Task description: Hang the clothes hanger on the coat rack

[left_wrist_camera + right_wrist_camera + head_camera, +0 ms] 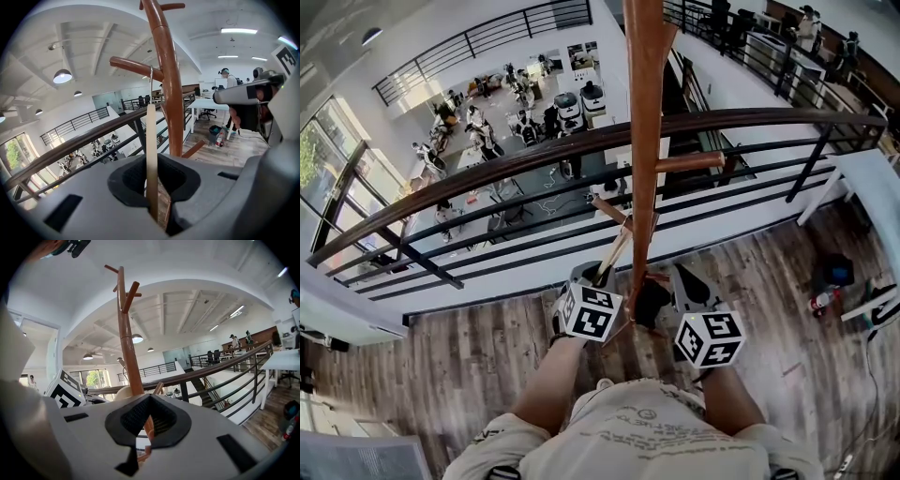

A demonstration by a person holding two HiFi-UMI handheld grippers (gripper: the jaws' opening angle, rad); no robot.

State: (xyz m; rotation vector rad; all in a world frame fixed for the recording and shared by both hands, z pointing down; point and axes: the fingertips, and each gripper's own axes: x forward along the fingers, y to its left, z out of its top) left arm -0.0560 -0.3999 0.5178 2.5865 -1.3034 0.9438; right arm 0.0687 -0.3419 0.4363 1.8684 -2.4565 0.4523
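- clothes hanger [152,154]: pale wood, seen edge-on in the left gripper view. It is held up just beside the coat rack [643,141] pole, on the pole's left in the head view.
- Long axis: runs from the jaws straight up toward a peg [133,65] of the coat rack. The hook wire [151,86] is the top end and points up. In the head view the pale arm slants up toward the pole.
- Hook wire crosses the peg where it leaves the pole; can't tell if it sits over the peg or just in front of it.
- Progress, my read: hanger is brought to the coat rack and lined up with a peg, but not yet let go. Left to do: confirm the hook is seated on the peg, then release.
- left tool [158,213]: clenched on the clothes hanger's lower wood, just beside the coat rack pole.
- right tool [142,448]: jaws drawn together on a thin brown strip [146,433], low at the other side of the coat rack pole. Can't tell if that strip belongs to the hanger or the rack.
- railing [487,173]: just behind the coat rack, with a lower hall visible beyond it.
- Wooden floor [469,347]: under the coat rack base.
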